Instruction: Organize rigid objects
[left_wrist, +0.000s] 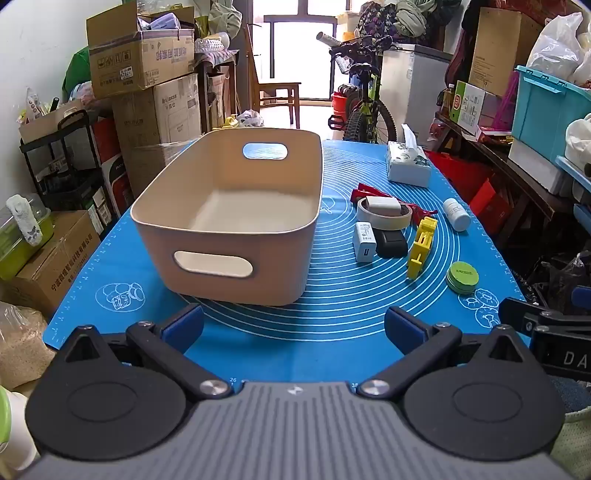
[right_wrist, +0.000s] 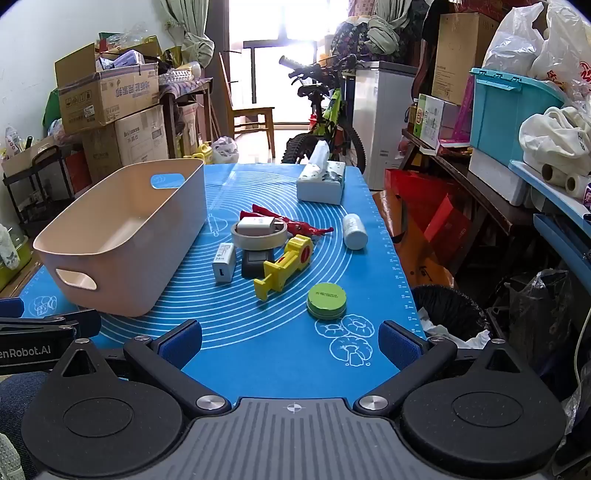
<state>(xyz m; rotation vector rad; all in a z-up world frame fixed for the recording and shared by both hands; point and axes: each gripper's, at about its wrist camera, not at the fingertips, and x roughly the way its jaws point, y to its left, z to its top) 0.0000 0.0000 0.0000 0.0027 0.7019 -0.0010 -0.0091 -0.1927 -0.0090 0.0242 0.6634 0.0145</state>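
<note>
Bright window (left_wrist: 295, 48), wooden chair (right_wrist: 251, 114), stacked cardboard boxes (left_wrist: 147, 74), bicycle (right_wrist: 325, 110)

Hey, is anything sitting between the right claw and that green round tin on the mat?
Nothing visible. The right claw is open, and only bare blue mat lies between it and the green round tin. The yellow plastic tool sits just beyond the tin to the left, not in the path.
</note>
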